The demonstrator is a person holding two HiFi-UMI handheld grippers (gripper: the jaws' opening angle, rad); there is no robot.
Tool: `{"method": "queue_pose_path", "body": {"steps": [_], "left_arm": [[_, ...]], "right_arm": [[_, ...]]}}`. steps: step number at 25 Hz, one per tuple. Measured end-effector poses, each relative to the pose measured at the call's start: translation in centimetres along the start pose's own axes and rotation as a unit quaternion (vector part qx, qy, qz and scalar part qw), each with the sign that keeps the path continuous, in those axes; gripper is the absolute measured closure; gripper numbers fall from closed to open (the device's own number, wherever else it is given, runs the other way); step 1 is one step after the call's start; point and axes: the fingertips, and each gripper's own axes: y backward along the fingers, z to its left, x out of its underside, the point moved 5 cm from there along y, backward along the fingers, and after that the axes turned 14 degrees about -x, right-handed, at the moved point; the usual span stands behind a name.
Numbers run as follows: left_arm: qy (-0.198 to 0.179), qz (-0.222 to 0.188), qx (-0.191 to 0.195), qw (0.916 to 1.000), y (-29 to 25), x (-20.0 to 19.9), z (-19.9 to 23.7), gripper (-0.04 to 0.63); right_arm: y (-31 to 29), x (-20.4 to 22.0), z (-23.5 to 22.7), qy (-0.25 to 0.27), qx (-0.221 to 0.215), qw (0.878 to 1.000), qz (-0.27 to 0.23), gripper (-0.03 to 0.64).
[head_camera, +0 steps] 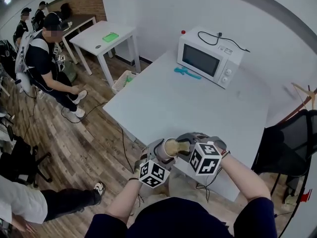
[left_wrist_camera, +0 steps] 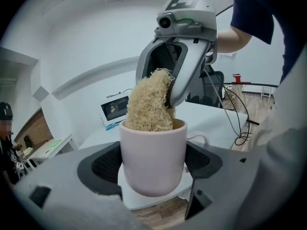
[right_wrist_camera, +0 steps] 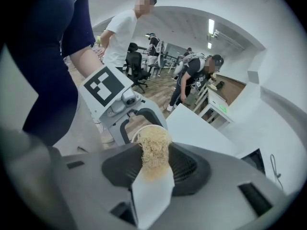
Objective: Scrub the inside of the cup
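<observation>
Cup [left_wrist_camera: 153,147]: upright, mouth up, clamped by its sides in left gripper [left_wrist_camera: 153,164], held in air over table's [head_camera: 198,113] near edge
Scrubber [left_wrist_camera: 149,102]: fibrous pad pinched in right gripper [right_wrist_camera: 152,164], lower end inside cup mouth
Key relation: right gripper slants down from above; scrubber's long axis tilted against cup's upright axis
Surroundings: microwave [head_camera: 210,57] at far edge, well apart; nothing obstructs

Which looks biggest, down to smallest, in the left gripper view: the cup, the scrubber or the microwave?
1. The cup: largest, nearest the camera.
2. The scrubber: somewhat smaller; its lower end sits hidden inside the cup.
3. The microwave: smallest, but only because it stands far back, partly behind the scrubber.
</observation>
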Motion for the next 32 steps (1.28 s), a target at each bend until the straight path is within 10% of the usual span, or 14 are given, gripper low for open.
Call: {"method": "queue_pose_path", "body": {"steps": [11, 21, 32], "left_arm": [[0.111, 0.018, 0.001, 0.9937, -5.1, 1.4, 1.8, 0.198], [0.152, 0.016, -0.01, 0.9883, -10.7, 1.5, 1.8, 0.198], [0.172, 0.005, -0.003, 0.9852, -17.0, 1.4, 0.5, 0.198]], "right_arm": [[2.7, 3.5, -4.7, -0.18, 0.066, 0.968, -0.161, 0.456], [4.3, 8.1, -7.8, -0.346, 0.156, 0.865, -0.328, 0.456], [6.0, 13.7, -8.8, -0.444, 0.231, 0.775, -0.387, 0.456]]}}
